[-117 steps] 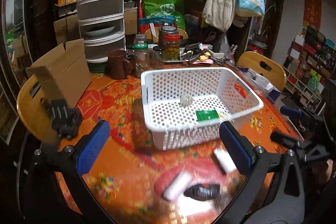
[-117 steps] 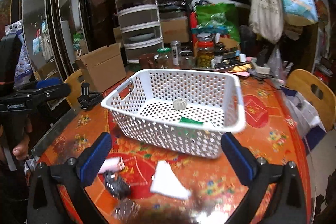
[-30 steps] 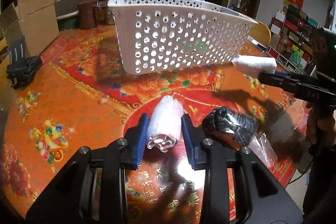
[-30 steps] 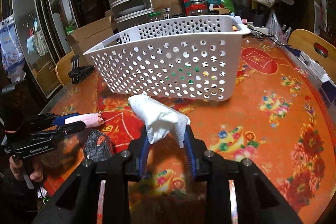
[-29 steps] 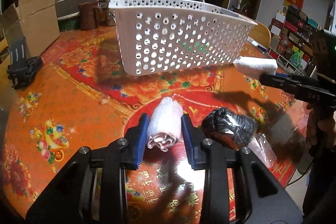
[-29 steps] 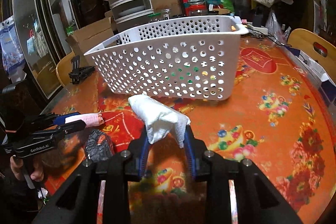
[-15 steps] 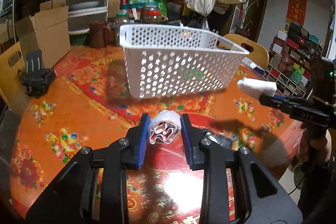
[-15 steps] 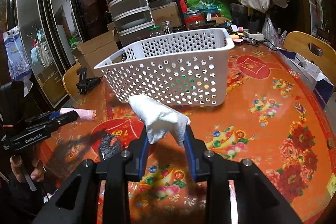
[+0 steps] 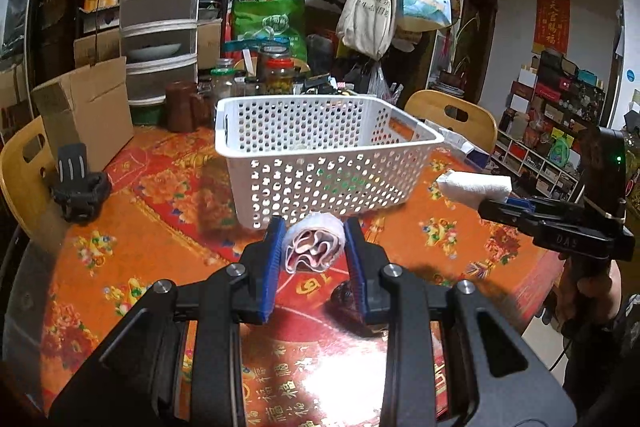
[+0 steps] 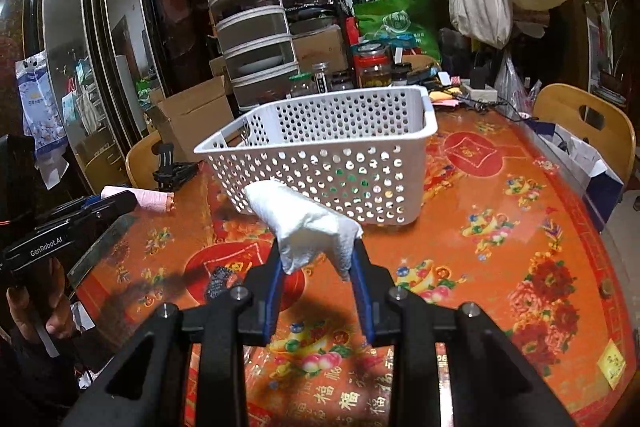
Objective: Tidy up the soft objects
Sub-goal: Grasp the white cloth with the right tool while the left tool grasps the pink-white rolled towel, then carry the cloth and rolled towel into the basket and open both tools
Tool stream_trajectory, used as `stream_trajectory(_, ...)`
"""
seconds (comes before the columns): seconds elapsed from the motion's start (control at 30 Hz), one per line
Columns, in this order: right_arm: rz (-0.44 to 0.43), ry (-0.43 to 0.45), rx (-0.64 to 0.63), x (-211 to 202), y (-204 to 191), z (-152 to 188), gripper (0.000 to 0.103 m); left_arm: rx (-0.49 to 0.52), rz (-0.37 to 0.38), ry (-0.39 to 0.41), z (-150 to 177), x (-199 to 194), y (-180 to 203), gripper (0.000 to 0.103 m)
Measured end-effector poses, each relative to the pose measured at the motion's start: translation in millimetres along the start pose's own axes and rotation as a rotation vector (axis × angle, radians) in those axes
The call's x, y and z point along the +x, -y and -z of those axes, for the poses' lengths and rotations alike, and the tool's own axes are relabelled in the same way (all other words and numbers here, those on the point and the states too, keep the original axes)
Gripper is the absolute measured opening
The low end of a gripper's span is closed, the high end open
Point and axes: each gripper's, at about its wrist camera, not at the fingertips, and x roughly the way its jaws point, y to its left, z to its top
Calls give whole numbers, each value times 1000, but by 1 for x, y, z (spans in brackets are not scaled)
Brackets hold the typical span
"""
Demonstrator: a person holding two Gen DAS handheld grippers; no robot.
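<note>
My left gripper [image 9: 314,249] is closed on a rolled pink-and-white cloth [image 9: 313,247], held clear above the orange floral tablecloth [image 9: 132,247]; its blue pads press both sides of the roll. My right gripper [image 10: 316,259] is clamped on a crumpled white cloth [image 10: 304,223], which droops over both fingers and is also raised off the table. From the left wrist view, the white perforated basket [image 9: 320,155] sits at twelve o'clock, just beyond the pink roll, with a green item showing faintly through its holes. From the right wrist view the basket [image 10: 332,151] is likewise at twelve o'clock, close behind the white cloth. A dark knitted item [image 10: 220,281] lies on the table at nine o'clock from my right fingers, between the two grippers. Surroundings noted: a black clamp-like mount [image 9: 78,187] at ten o'clock, an open cardboard box [image 9: 86,111] behind it, a stack of round food covers [image 9: 160,27], glass jars [image 9: 278,71] behind the basket, and a wooden chair [image 9: 452,117] at two o'clock. Nothing stands between either cloth and the basket rim.
</note>
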Motion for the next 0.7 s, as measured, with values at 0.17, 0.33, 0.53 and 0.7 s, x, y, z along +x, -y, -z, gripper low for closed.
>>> stream_trajectory(0.17, 7, 14, -14, -8, -3, -13, 30, 4, 11, 13, -14, -5, 5, 27)
stream_trajectory(0.33, 14, 21, -30, -14, -5, -25, 30, 9, 19, 28, -31, -9, 8, 26)
stream_trajectory(0.53, 17, 24, -34, -14, -3, -35, 30, 11, 36, 18, -49, -1, 8, 26)
stream_trajectory(0.7, 17, 21, -35, -11, 1, -48, 30, 0, 46, 19, -74, 10, 7, 26)
